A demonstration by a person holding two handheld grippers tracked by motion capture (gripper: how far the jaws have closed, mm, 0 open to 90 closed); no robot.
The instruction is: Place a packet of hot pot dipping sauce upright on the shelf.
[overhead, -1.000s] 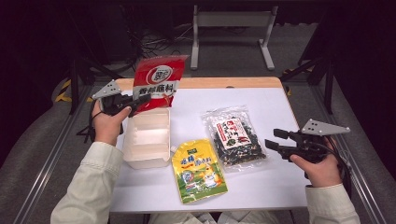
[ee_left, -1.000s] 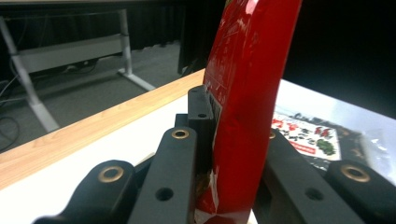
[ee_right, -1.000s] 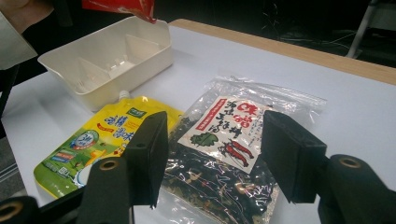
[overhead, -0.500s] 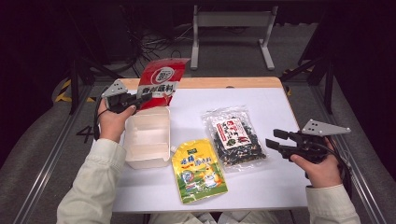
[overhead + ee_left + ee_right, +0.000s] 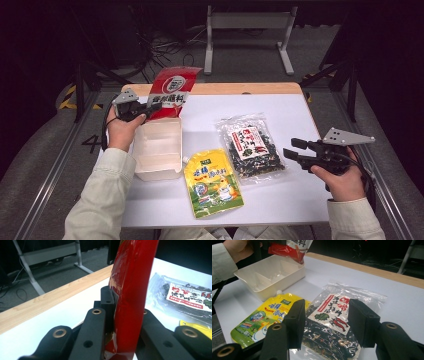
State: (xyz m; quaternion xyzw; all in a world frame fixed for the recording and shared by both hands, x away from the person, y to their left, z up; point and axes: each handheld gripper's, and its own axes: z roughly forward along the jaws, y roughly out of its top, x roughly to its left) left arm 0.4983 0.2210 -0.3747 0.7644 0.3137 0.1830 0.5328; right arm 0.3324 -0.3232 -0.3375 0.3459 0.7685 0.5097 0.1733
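A white metal stand (image 5: 248, 22) and cables (image 5: 165, 47) occupy the dim grey floor (image 5: 240, 65).

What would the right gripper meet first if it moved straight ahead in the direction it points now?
Most likely the clear bag of dark dried food: it lies right ahead between the open jaws of the right gripper, though the gripper's height above it is unclear.
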